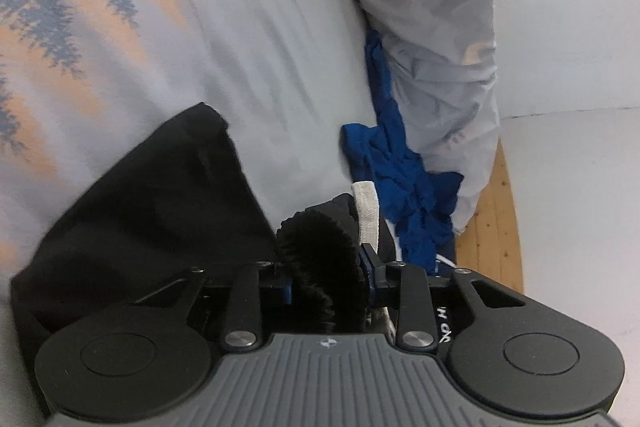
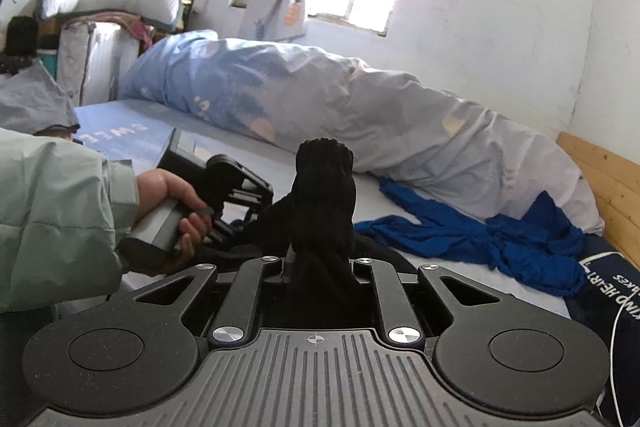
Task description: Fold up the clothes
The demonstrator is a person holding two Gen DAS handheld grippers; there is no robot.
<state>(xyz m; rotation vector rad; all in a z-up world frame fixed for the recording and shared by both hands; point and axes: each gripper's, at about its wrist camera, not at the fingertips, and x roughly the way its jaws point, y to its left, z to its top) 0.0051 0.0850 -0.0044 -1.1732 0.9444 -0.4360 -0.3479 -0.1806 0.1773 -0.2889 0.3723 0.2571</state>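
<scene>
left gripper [image 1: 326, 267]: clamped on a bunched edge of the black garment [image 1: 160, 195]
right gripper [image 2: 320, 263]: narrow, pinching another bunch of it; the cloth stands up between my jaws
garment: low on the bed [image 1: 280, 27], stretched between both grippers
progress: early I think; both ends gripped, no fold visible, nothing stacked
left to do: spread it, fold it, then the blue garment [image 2: 480, 235]
around: blue garment just right, duvet [image 2: 360, 107] far side, white strap [image 1: 366, 211] by my left jaw
obstacle: blue garment and duvet crowd the flat area
</scene>
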